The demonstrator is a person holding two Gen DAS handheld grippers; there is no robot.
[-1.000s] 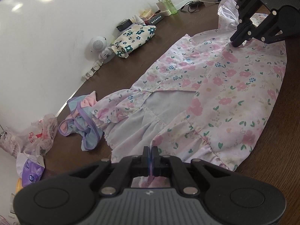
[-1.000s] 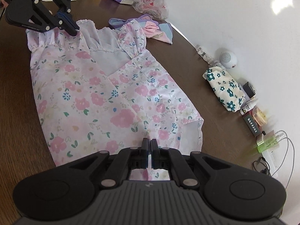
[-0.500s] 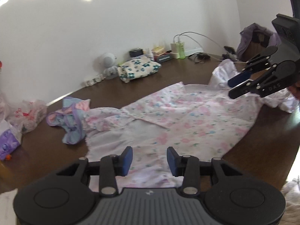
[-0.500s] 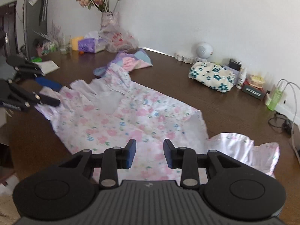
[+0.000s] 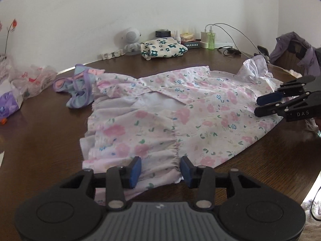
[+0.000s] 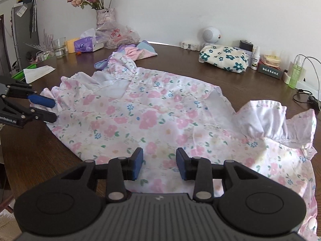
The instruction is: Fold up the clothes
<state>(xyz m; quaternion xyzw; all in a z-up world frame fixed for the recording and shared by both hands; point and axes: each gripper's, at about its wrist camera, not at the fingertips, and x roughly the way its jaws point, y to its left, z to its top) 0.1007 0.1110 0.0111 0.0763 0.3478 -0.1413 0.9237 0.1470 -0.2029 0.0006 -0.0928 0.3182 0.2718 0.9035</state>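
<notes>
A pink floral dress [image 5: 200, 104] lies spread on the dark wooden table [image 5: 50, 140], its ruffled hem [image 6: 266, 120] turned up at the right. My left gripper [image 5: 160, 168] hovers over the gathered end, jaws opening, with cloth beneath them but not pinched. It shows at the left edge of the right wrist view [image 6: 54, 110]. My right gripper [image 6: 159, 163] is above the skirt's near edge, jaws also opening, and its pads press on nothing. It enters the left wrist view from the right [image 5: 257, 106].
A crumpled purple and blue garment [image 5: 80, 88] lies beyond the dress. A folded flower-print cloth [image 6: 224, 58], a round white speaker [image 6: 209, 34], a green bottle [image 6: 296, 72] and cables line the wall. A vase [image 6: 105, 18], a tissue pack [image 6: 86, 44] and a glass [image 6: 59, 47] stand far left.
Both grippers were shut on the dress a second ago; both have let go and opened. Both have rolled level and drawn back toward the table's near edge.
</notes>
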